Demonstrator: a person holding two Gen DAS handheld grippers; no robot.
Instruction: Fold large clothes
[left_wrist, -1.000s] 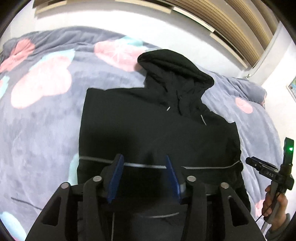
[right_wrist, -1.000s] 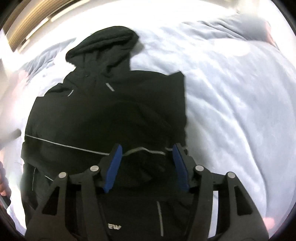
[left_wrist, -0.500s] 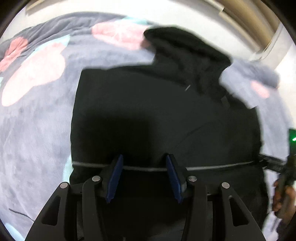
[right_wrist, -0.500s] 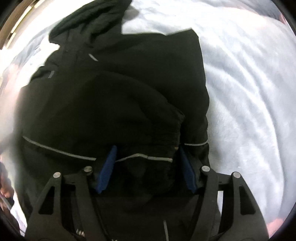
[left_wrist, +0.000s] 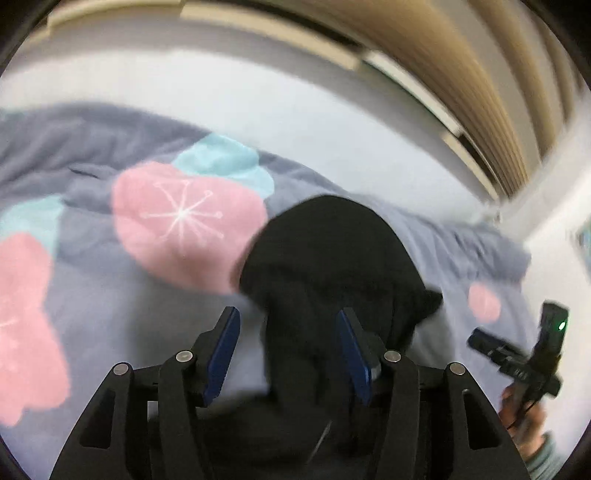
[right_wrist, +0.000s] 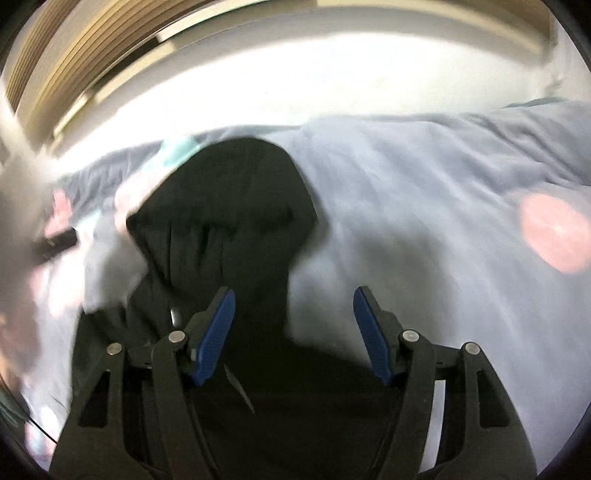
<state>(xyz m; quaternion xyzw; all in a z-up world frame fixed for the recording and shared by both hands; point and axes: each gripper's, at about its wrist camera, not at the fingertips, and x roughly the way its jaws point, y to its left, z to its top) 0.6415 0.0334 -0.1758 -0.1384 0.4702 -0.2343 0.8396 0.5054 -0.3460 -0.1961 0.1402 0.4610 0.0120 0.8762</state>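
A black hooded jacket (left_wrist: 332, 273) lies on a grey-blue bedspread (left_wrist: 110, 295); only its hood and upper body show, the rest is hidden under the grippers. My left gripper (left_wrist: 288, 350) is open and empty, just above the base of the hood. My right gripper (right_wrist: 295, 328) is open and empty over the jacket's (right_wrist: 229, 221) right shoulder, near its edge. The right gripper also shows at the right edge of the left wrist view (left_wrist: 524, 354), held by a hand. Both views are blurred.
The bedspread has pink (left_wrist: 184, 221) and teal (left_wrist: 221, 158) flower prints. A white wall (left_wrist: 258, 92) and a slatted wooden panel (left_wrist: 480, 74) stand behind the bed. Bare bedspread (right_wrist: 443, 221) lies right of the jacket.
Both grippers have moved forward along the jacket, from the reflective stripe at its middle up to the hood. Both stayed open.
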